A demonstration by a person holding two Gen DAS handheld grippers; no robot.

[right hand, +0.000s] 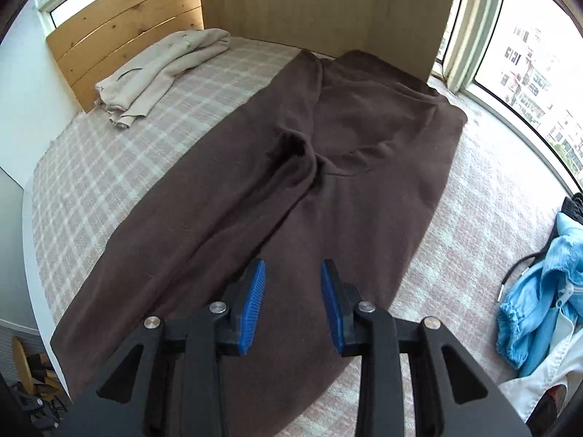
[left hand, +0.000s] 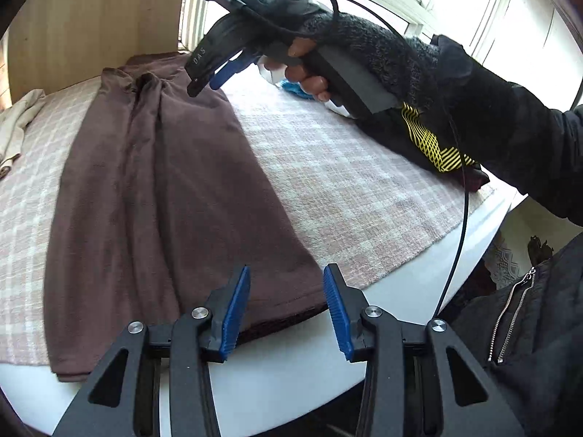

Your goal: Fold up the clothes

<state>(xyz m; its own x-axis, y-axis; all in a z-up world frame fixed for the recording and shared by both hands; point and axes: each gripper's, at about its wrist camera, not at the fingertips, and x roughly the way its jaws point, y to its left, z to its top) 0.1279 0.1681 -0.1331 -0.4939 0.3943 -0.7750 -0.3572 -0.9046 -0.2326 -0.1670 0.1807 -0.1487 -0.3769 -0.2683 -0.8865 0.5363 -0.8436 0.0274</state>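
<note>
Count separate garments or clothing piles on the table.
4: brown fleece garment spread mid-table; folded beige garment at far left corner; light blue jacket pile at right edge; black-and-yellow garment there too. More may be hidden.

Bare checked cloth (right hand: pixel 109 182) lies open left of the brown garment (right hand: pixel 328 182). A beige pile (right hand: pixel 156 76) blocks the far-left corner. Blue clothes (right hand: pixel 539 291) crowd the right edge.
</note>
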